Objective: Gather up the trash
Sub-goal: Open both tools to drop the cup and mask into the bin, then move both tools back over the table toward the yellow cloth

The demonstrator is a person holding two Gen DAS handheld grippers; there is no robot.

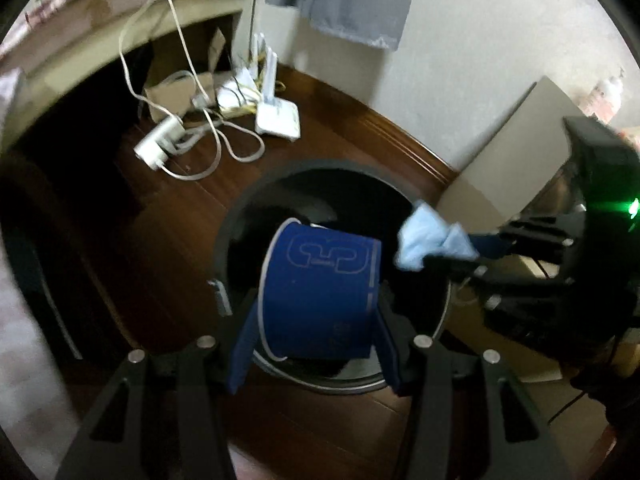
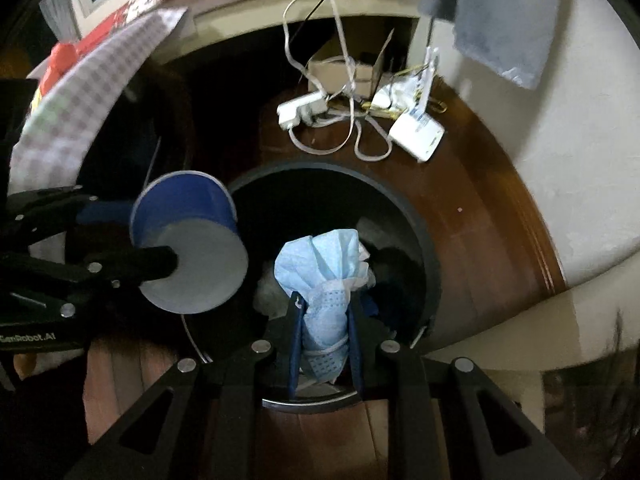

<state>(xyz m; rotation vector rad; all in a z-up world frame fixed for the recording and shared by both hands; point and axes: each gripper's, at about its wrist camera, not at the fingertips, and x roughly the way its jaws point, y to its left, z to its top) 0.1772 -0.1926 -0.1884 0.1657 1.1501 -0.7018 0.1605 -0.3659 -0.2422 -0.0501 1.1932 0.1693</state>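
**Grippers hold a cup and a mask over the bin**

Left gripper [image 1: 316, 316] is clamped on a blue paper cup [image 1: 320, 292], its two fingers pressing the cup's sides. The cup lies on its side in the grip, its white-rimmed mouth turned toward the left, and it hangs over the near left part of a round black bin [image 1: 240, 216] that stands on the dark wooden floor [image 1: 320, 128]. From the right wrist view the same cup [image 2: 192, 240] shows its pale inside, and the left gripper [image 2: 160, 268] reaches in from the left.

Right gripper [image 2: 324, 332] is closed on a crumpled light blue face mask [image 2: 324, 280], which bunches up between the fingers and sticks out above the bin [image 2: 416, 216] opening. In the left wrist view the mask [image 1: 424, 240] sits at the tip of the right gripper [image 1: 452, 252], over the bin's right edge. Dim shapes lie inside the bin, too dark to tell apart.

Farther back on the floor lie a white power strip [image 1: 160, 140], tangled white cables [image 1: 216, 132] and a white router [image 1: 278, 118], near a cardboard box [image 2: 344, 68]. A grey cloth [image 1: 344, 0] hangs on the pale wall.
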